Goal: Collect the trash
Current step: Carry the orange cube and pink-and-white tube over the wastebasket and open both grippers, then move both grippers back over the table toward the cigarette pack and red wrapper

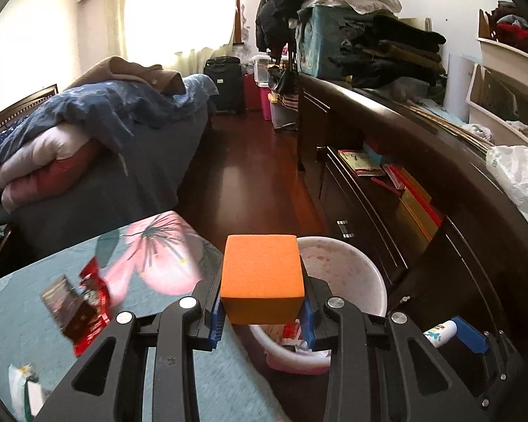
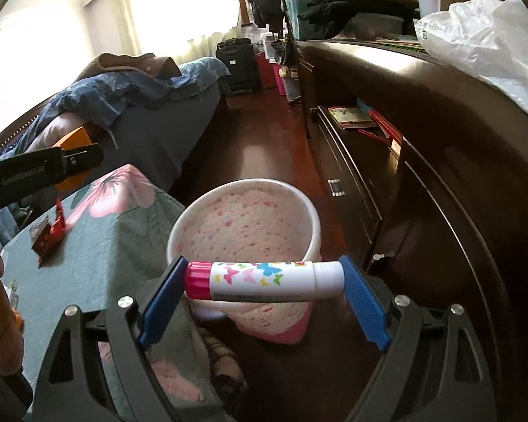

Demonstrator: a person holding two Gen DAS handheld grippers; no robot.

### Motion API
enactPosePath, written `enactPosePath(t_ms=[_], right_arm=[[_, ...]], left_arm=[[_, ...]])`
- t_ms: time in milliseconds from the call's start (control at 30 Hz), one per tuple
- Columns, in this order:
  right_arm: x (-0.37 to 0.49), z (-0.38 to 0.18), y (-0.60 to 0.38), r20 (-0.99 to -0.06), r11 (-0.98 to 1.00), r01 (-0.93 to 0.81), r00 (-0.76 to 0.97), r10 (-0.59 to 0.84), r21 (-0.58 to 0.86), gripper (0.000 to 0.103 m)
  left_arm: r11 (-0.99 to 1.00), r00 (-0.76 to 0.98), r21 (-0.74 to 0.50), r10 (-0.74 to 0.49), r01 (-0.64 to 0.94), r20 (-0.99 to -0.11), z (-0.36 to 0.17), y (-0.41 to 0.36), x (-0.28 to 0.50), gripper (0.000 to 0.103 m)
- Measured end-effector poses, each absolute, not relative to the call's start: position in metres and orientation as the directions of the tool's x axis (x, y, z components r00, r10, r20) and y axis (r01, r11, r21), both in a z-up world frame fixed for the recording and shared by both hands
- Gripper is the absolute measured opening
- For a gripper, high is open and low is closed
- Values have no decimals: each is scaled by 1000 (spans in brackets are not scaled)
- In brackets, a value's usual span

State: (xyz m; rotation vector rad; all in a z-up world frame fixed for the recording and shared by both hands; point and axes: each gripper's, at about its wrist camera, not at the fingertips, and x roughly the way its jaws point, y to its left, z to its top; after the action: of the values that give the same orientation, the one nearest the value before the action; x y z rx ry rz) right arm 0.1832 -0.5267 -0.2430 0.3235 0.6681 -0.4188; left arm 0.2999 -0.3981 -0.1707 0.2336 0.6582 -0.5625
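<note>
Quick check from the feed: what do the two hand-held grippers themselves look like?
Both match. The left hand-held gripper and right hand-held gripper have black angular linkage arms with cut-out slots, round silver pivot bolts, and ribbed blue finger pads. No cables or sleeves are visible.

Table [image 1: 179, 369], covered by a floral cloth [image 2: 74, 274]: red wrappers [image 1: 84, 302] are lying on it. Dark wood floor [image 1: 243, 176]: a pink-speckled bin [image 2: 250, 218] is being carried.

At lower centre, the round white pink-speckled plastic bin [image 2: 244, 225] gapes unobstructed, hemmed left by the teal floral-cloth table [image 2: 98, 246] and right by the dark wooden dresser [image 2: 440, 183]; bare glossy floor [image 2: 260, 140] stretches beyond.
</note>
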Motion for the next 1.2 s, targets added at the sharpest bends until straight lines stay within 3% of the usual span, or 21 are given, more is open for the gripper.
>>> enactPosePath(t_ms=[833,900,1067,1200], right_arm=[[268,-292,-557,-679,862,500,662,-316,86,86],[272,-293,-560,-677,859,504,662,-321,86,87],[275,-296,-566,-668,844,530,657,-348,81,91],[268,-292,-566,-662,839,537,660,-356,85,93]], left_arm=[[821,635,47,-402,569,-660,-200,-459,358,35],[825,641,50,-398,564,-656,-200,-460,362,42],[846,670,53,-381,531,-637,-196,-454,367,78],[859,690,52,-372,509,-620,-188,-443,366,84]])
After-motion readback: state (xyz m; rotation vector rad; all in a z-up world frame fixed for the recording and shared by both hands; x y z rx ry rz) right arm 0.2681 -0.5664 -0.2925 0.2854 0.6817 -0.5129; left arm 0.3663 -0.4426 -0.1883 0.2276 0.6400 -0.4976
